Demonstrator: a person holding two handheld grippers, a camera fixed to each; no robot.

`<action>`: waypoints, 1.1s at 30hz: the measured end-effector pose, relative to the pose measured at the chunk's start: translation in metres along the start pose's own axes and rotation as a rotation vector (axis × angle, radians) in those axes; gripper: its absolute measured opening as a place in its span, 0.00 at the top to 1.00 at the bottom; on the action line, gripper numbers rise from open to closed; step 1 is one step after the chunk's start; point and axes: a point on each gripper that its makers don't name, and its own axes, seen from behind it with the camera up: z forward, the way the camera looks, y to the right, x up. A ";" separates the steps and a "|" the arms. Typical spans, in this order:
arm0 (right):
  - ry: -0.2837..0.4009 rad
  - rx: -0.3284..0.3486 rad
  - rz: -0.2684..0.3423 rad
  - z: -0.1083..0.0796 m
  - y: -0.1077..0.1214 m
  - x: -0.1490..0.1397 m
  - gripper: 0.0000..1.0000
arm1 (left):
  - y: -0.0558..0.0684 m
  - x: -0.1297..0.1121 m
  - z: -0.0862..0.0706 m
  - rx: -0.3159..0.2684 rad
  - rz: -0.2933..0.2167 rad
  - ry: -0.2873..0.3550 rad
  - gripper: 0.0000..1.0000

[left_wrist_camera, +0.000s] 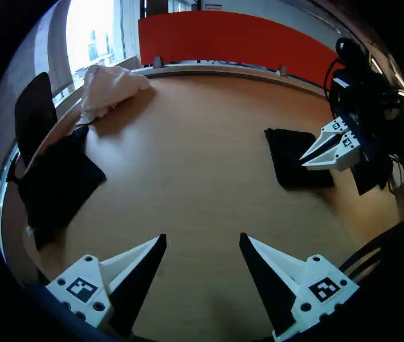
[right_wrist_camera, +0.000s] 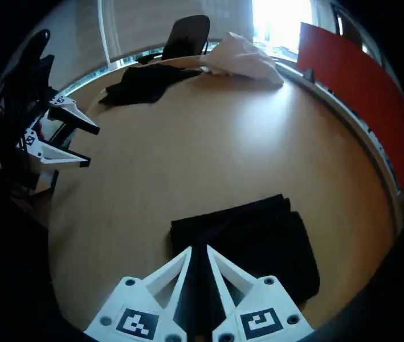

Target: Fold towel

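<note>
While its own fingers stand wide apart over bare wood, the left gripper (left_wrist_camera: pixel 202 239) looks across the table (left_wrist_camera: pixel 202 171) in the left gripper view. A black towel (left_wrist_camera: pixel 287 154) lies there folded into a neat rectangle, with the right gripper (left_wrist_camera: pixel 303 163) at its edge. A crumpled black cloth (left_wrist_camera: pixel 59 176) and a pale cloth (left_wrist_camera: pixel 110 85) lie well apart from it near the far rim, before a red screen (left_wrist_camera: pixel 230 40).

In the right gripper view, the right gripper (right_wrist_camera: pixel 199 249) has its fingers drawn almost together over a corner of the towel (right_wrist_camera: pixel 258 245). Whether fabric is pinched between them cannot be told. The left gripper (right_wrist_camera: pixel 92 147) hangs open off to the side.

The fold looks close to finished. Squaring it well likely calls for a low, light press along the edge with the layers kept aligned, then a straight lift away so nothing drags.
</note>
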 end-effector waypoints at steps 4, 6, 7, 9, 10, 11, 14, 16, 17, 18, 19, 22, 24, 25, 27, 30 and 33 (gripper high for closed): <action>0.005 0.002 0.016 0.002 0.000 -0.001 0.96 | 0.002 0.000 0.001 -0.006 0.001 0.000 0.05; 0.009 0.004 0.021 0.001 0.000 -0.001 0.96 | 0.002 0.001 0.002 -0.008 0.004 0.000 0.05; 0.010 0.005 0.021 0.001 0.000 -0.001 0.95 | 0.002 0.001 0.002 -0.008 0.006 0.000 0.05; 0.013 0.006 0.021 0.000 -0.001 -0.001 0.94 | 0.002 0.001 0.002 -0.009 0.010 0.000 0.05; 0.014 0.007 0.021 0.000 -0.001 -0.001 0.93 | 0.002 0.001 0.002 -0.009 0.012 0.000 0.05; 0.014 0.008 0.021 0.000 -0.001 -0.001 0.92 | 0.002 0.001 0.003 -0.009 0.013 0.000 0.05; 0.019 0.010 0.022 0.000 -0.002 0.001 0.88 | 0.002 0.002 0.002 -0.010 0.015 0.001 0.05; 0.025 0.012 0.022 -0.002 -0.003 0.002 0.84 | 0.002 0.001 0.002 -0.010 0.014 0.000 0.05; 0.028 0.013 0.021 -0.002 -0.004 0.003 0.81 | 0.002 0.001 0.002 -0.009 0.014 0.000 0.05; 0.031 0.013 0.021 -0.003 -0.004 0.004 0.77 | 0.002 0.000 0.002 -0.009 0.014 -0.001 0.05; 0.033 0.015 0.019 -0.004 -0.005 0.004 0.69 | 0.002 0.000 0.002 -0.009 0.014 -0.002 0.05; 0.035 0.016 0.017 -0.006 -0.006 0.003 0.47 | 0.001 -0.001 0.001 -0.008 0.014 -0.002 0.05; 0.036 0.014 0.017 -0.008 -0.007 0.002 0.33 | 0.001 0.000 0.001 -0.007 0.015 -0.001 0.05; 0.037 0.011 0.017 -0.008 -0.006 0.001 0.33 | 0.001 0.000 0.001 -0.007 0.014 -0.001 0.05; 0.040 0.005 0.019 -0.010 -0.006 0.000 0.32 | 0.001 0.000 0.001 -0.008 0.013 0.000 0.05; 0.046 -0.003 0.029 -0.013 -0.006 -0.001 0.32 | 0.001 0.001 0.001 -0.011 0.009 0.000 0.05; 0.050 -0.012 0.042 -0.016 -0.005 -0.004 0.32 | 0.000 0.002 0.001 -0.011 0.004 0.001 0.05</action>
